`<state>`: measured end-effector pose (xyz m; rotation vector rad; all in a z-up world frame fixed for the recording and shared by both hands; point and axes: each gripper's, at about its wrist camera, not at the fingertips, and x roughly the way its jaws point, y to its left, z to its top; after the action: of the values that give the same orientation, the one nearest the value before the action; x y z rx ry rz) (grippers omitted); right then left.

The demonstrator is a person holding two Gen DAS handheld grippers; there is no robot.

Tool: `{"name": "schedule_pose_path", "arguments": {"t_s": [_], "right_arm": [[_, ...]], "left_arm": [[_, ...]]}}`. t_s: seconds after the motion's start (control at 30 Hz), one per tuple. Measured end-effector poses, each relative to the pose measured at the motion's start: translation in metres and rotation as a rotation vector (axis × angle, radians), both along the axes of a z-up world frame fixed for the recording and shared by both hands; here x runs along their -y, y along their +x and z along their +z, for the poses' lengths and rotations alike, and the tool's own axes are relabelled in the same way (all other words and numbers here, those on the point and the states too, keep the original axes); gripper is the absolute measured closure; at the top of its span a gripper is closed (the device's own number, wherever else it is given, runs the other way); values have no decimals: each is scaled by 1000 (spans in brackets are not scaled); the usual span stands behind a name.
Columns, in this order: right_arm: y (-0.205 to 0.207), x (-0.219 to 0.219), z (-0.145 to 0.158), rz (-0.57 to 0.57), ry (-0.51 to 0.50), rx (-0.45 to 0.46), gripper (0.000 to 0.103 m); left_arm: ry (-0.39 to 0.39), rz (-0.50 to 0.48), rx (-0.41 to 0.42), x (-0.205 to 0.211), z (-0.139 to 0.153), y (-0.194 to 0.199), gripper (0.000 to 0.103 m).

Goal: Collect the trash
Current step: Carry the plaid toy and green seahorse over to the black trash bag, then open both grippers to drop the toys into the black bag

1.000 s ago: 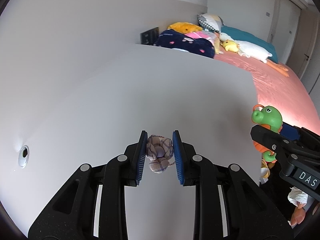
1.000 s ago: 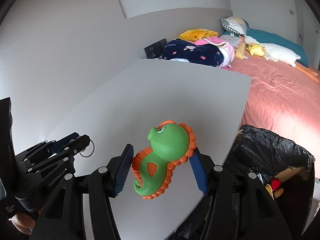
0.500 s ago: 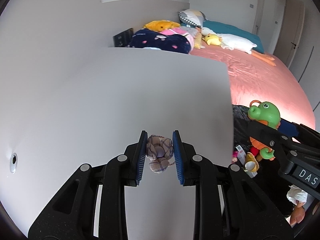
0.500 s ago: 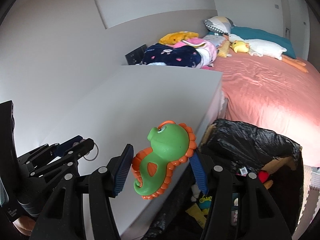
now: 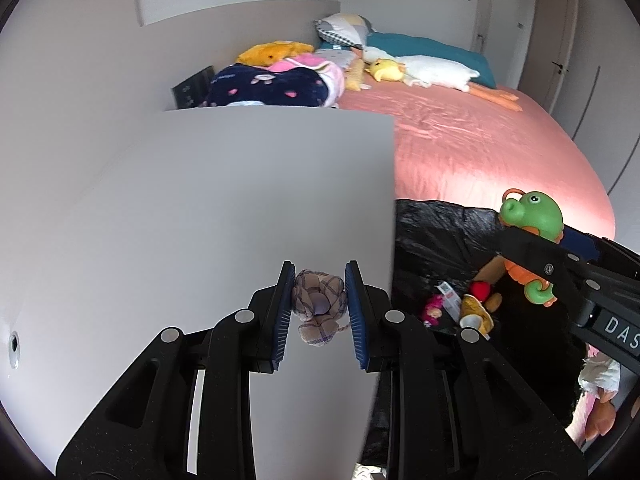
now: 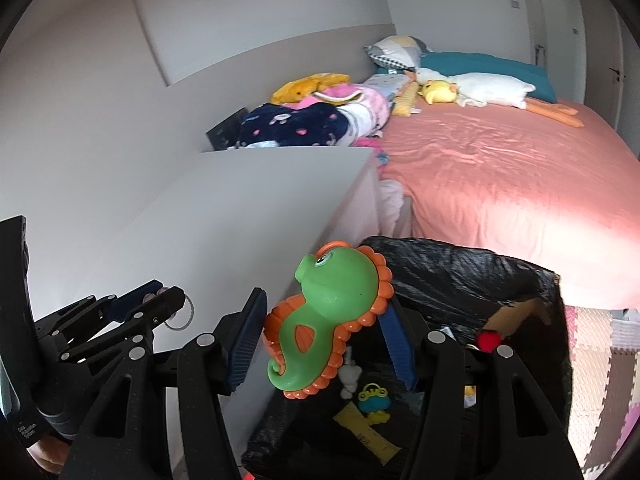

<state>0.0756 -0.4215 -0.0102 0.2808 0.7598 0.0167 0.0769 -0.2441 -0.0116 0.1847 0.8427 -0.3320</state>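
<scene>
My left gripper [image 5: 319, 304] is shut on a small plaid cloth toy [image 5: 319, 305] and hangs over the white cabinet top [image 5: 224, 208], close to its right edge. My right gripper [image 6: 320, 336] is shut on a green and orange seahorse toy [image 6: 324, 312], held over the left rim of the black-lined trash box [image 6: 460, 276]. From the left wrist view the seahorse [image 5: 530, 220] and right gripper show at the right, above the trash box [image 5: 440, 224]. The left gripper [image 6: 132, 308] appears at lower left in the right wrist view.
The trash box holds several small toys and wrappers [image 5: 460, 306]. A bed with a pink sheet [image 6: 500, 168] lies behind it, with plush toys and pillows [image 6: 472, 88] at its head. A foam floor mat [image 6: 596, 344] is at right. A wall [image 5: 80, 80] borders the cabinet on the left.
Both grippers have moved rightward along the cabinet top with their toys. The trash box has come into view; the seahorse now hangs over its rim instead of over the cabinet.
</scene>
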Motion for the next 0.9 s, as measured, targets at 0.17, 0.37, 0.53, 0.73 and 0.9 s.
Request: {"name": "schedule_pose_path", "arguments": {"t_s": [0.17, 0.37, 0.53, 0.73, 0.9], "right_arm": [[-10, 22, 1, -47, -7, 4, 45], [-21, 47, 3, -99, -12, 9, 45], [-30, 68, 5, -143, -11, 7, 45], [-39, 91, 6, -193, -16, 3, 45], [-42, 107, 9, -213, -33, -10, 42]], "left_arm": [[0, -46, -6, 22, -1, -8, 77], [8, -104, -16, 48, -3, -14, 77], [14, -160, -33, 67, -7, -20, 77], [28, -218, -56, 86, -14, -28, 77], [9, -302, -109, 96, -16, -34, 29]]}}
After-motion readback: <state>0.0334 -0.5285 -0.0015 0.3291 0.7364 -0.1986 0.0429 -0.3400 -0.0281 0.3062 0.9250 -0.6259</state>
